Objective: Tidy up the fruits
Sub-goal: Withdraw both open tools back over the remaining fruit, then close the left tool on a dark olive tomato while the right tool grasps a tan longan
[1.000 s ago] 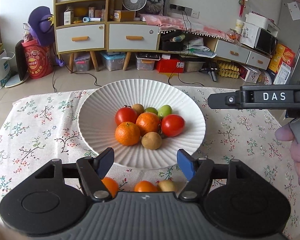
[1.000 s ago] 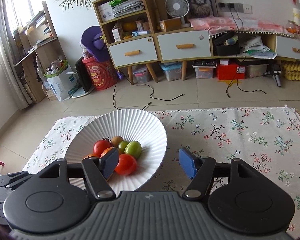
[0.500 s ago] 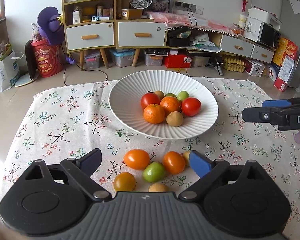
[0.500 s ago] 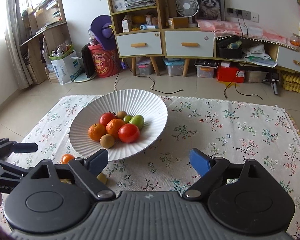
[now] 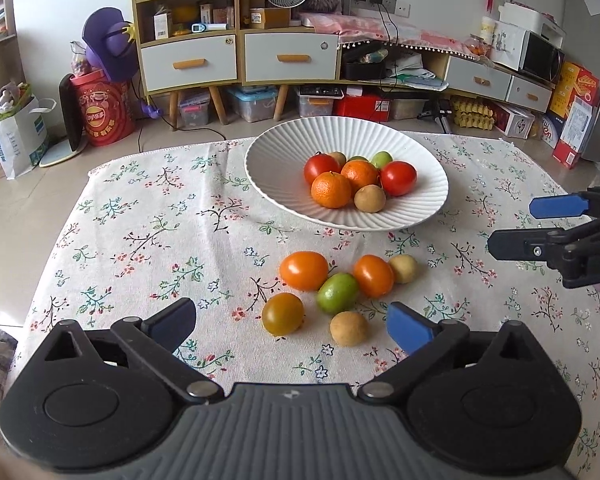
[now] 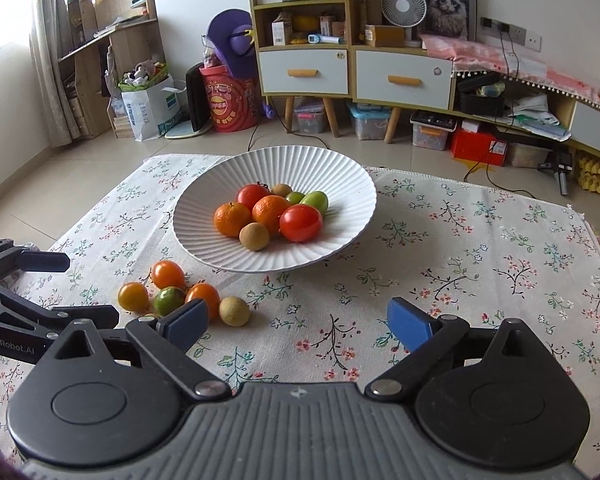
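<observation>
A white ribbed bowl [image 5: 284, 184] [image 6: 340, 184] on the floral cloth holds red tomatoes, mandarins, green fruits and small brown ones. In front of it several loose fruits lie on the cloth: an orange tomato [image 5: 304, 270] [image 6: 168, 274], a green fruit [image 5: 337, 293], a yellow-orange tomato [image 5: 282, 313] and a small brown fruit [image 5: 349, 328]. My left gripper [image 5: 290, 315] [image 6: 72, 288] hovers just short of this cluster, its jaws opening and holding nothing. My right gripper [image 6: 296, 316] [image 5: 536, 224] hangs to the right of the cluster over bare cloth, jaws opening, nothing between them.
The floral tablecloth [image 5: 160, 240] ends at the far edge behind the bowl and at the left edge. Beyond lie a tiled floor, a wooden cabinet with drawers [image 5: 240, 56], storage boxes and a red drum [image 5: 108, 112].
Both grippers have drawn back from the bowl toward the near side of the cloth, bringing the loose fruits into view. Both pairs of jaws have spread wider.
</observation>
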A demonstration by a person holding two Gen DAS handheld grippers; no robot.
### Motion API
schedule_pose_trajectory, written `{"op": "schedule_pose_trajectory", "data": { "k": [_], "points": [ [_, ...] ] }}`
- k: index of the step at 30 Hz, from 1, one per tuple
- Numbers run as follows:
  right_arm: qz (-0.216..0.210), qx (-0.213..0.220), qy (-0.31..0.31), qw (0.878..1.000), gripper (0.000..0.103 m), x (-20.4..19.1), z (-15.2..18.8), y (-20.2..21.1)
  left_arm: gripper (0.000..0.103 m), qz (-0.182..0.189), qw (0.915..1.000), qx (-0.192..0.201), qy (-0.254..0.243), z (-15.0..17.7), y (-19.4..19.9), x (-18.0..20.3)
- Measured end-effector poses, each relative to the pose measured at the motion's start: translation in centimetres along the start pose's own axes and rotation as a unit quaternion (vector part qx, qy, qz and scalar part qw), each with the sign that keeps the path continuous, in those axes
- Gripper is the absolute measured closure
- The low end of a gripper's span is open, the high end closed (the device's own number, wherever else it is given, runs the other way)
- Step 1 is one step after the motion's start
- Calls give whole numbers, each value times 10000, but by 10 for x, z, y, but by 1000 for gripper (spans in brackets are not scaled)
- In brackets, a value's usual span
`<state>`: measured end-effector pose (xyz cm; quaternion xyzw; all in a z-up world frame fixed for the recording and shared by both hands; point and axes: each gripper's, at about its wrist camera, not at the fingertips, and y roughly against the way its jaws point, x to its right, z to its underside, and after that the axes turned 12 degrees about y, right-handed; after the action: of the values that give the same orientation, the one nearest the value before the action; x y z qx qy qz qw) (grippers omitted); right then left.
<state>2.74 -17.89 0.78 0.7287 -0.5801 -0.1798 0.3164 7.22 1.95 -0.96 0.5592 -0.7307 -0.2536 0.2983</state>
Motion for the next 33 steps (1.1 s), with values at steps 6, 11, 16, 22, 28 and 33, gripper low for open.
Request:
{"op": "schedule_pose_trajectory", "data": {
  "k": [6,11,16,22,28,33],
  "points": [
    [-29,-21,85,10000,5,-11,4,-2,7,-37,10000,-50,-73,8,0,-5],
    [17,-73,121,9999,5,-15,8,-7,7,-69,9998,-132,-105,16,-3,-10],
    [58,-142,178,9997,4,-20,12,-14,7,-71,9997,-211,-122,24,-7,-14],
    [175,-186,400,9989,4,-25,16,-22,7,3,9996,-239,-143,31,-14,-17],
    [192,-239,489,9983,4,-28,19,-33,7,-23,9997,-104,-215,32,-22,-20],
    [196,-245,640,9975,5,-32,20,-42,11,-137,9998,-41,-164,30,-29,-25]
  ]
}}
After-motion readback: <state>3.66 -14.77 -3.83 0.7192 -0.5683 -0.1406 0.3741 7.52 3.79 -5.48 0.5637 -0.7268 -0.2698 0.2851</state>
